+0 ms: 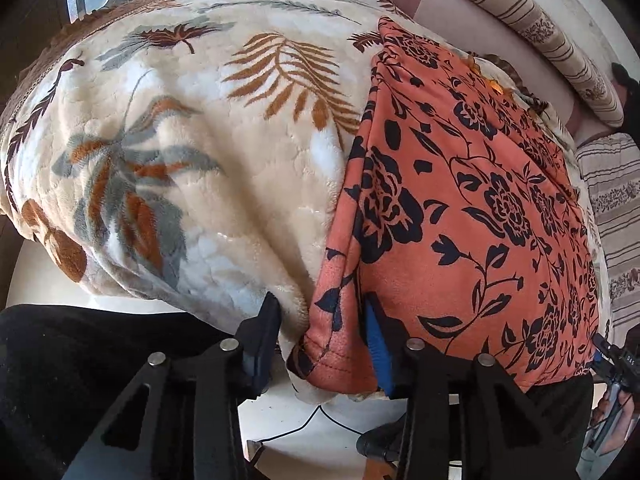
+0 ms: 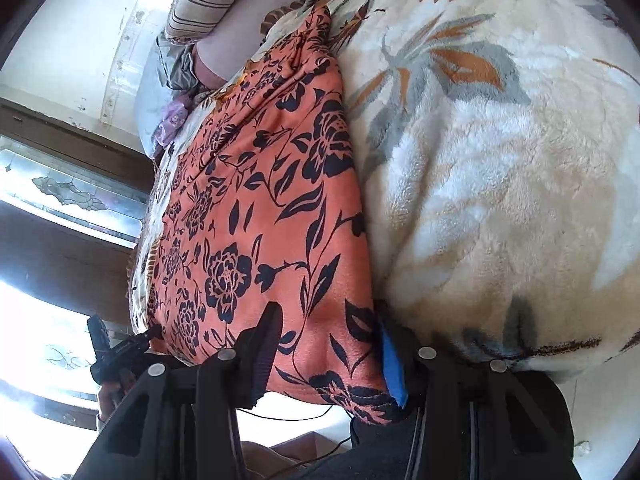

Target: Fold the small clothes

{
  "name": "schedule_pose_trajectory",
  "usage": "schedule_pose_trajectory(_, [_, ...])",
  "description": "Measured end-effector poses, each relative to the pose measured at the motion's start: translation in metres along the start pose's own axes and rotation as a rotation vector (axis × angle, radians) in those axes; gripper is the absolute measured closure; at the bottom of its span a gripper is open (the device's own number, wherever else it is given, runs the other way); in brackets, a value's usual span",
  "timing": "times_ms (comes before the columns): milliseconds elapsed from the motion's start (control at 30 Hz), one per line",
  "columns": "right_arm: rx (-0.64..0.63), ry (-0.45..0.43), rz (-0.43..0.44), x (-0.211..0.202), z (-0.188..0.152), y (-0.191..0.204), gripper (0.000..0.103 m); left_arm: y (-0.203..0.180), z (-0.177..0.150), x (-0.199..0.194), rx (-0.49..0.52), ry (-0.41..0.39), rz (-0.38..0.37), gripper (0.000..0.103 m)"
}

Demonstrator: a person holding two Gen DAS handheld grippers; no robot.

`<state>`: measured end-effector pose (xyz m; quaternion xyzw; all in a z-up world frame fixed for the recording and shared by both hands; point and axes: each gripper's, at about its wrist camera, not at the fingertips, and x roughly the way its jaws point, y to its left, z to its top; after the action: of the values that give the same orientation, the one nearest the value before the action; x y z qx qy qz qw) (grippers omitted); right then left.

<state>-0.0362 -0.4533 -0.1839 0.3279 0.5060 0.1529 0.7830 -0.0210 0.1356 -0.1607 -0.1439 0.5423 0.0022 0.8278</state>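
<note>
Left wrist view: the orange flowered cloth (image 1: 472, 208) lies flat on the leaf-patterned blanket (image 1: 192, 152), running away from the camera toward the striped pillow (image 1: 540, 36). Its near hemmed corner hangs over the blanket's edge, right between the fingers of the left gripper (image 1: 324, 344). The jaws stand wide apart on either side of that corner, not pinching it; the blue-padded finger (image 1: 378, 344) touches the cloth.

Right wrist view: the same cloth (image 2: 256, 208) stretches lengthwise away from the camera, blanket (image 2: 500, 168) to its right. The right gripper (image 2: 328, 356) is wide open around the cloth's near edge, its fingers resting against the fabric without clamping.
</note>
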Motion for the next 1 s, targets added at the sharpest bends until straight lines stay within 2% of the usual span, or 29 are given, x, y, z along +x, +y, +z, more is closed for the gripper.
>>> schedule_pose_trajectory(33, [-0.008, 0.005, -0.009, 0.0, 0.0, 0.001, 0.053, -0.001, -0.001, -0.001, 0.007, -0.004, 0.003, 0.068])
schedule_pose_trajectory(133, [-0.029, 0.018, -0.067, -0.001, 0.001, 0.006, 0.064, -0.006, 0.0, -0.007, 0.034, -0.016, 0.018, 0.08])
schedule_pose_trajectory(200, [-0.039, 0.02, -0.072, -0.005, 0.001, 0.011, 0.078, -0.009, 0.0, -0.013, 0.052, -0.036, 0.029, 0.086])
schedule_pose_trajectory(333, [-0.044, 0.001, -0.088, -0.015, -0.003, 0.016, 0.078, -0.014, -0.002, -0.022, 0.1, -0.073, 0.046, 0.087])
schedule_pose_trajectory(367, [-0.038, 0.005, -0.102, -0.015, -0.003, 0.013, 0.075, -0.017, -0.002, -0.021, 0.118, -0.075, 0.063, 0.082])
schedule_pose_trajectory(400, [-0.027, 0.028, -0.107, -0.011, -0.003, 0.01, 0.075, -0.021, -0.002, -0.019, 0.133, -0.076, 0.078, 0.066])
schedule_pose_trajectory(433, [-0.012, 0.046, -0.104, -0.008, -0.003, 0.007, 0.074, -0.024, 0.0, -0.017, 0.144, -0.079, 0.086, 0.059])
schedule_pose_trajectory(467, [0.005, 0.054, -0.1, -0.005, -0.005, 0.004, 0.074, -0.026, 0.0, -0.016, 0.153, -0.086, 0.089, 0.054])
schedule_pose_trajectory(500, [0.01, 0.053, -0.095, -0.004, -0.005, 0.003, 0.074, -0.027, 0.0, -0.015, 0.162, -0.084, 0.091, 0.055])
schedule_pose_trajectory(533, [0.01, 0.053, -0.089, -0.004, -0.006, 0.004, 0.074, -0.029, 0.0, -0.013, 0.173, -0.072, 0.086, 0.06])
schedule_pose_trajectory(567, [0.006, 0.05, -0.081, -0.004, -0.006, 0.004, 0.072, -0.028, -0.001, -0.014, 0.179, -0.065, 0.079, 0.091])
schedule_pose_trajectory(600, [-0.005, 0.049, -0.078, -0.005, -0.007, 0.006, 0.073, -0.029, 0.0, -0.015, 0.188, -0.063, 0.096, 0.097])
schedule_pose_trajectory(633, [-0.021, 0.052, -0.082, -0.006, -0.007, 0.009, 0.076, -0.029, -0.001, -0.017, 0.193, -0.067, 0.092, 0.097])
schedule_pose_trajectory(700, [-0.051, 0.057, -0.092, -0.009, -0.008, 0.017, 0.089, -0.029, -0.002, -0.025, 0.189, -0.083, 0.075, 0.097])
schedule_pose_trajectory(833, [-0.055, 0.026, -0.059, -0.023, -0.007, 0.025, 0.089, -0.034, 0.001, -0.038, 0.189, -0.129, 0.061, 0.097])
schedule_pose_trajectory(933, [-0.046, 0.026, -0.063, -0.021, -0.005, 0.023, 0.085, -0.037, 0.004, -0.028, 0.195, -0.115, 0.073, 0.094])
schedule_pose_trajectory(1000, [-0.025, 0.058, -0.095, -0.012, -0.005, 0.016, 0.08, -0.038, 0.005, -0.015, 0.191, -0.067, 0.094, 0.079])
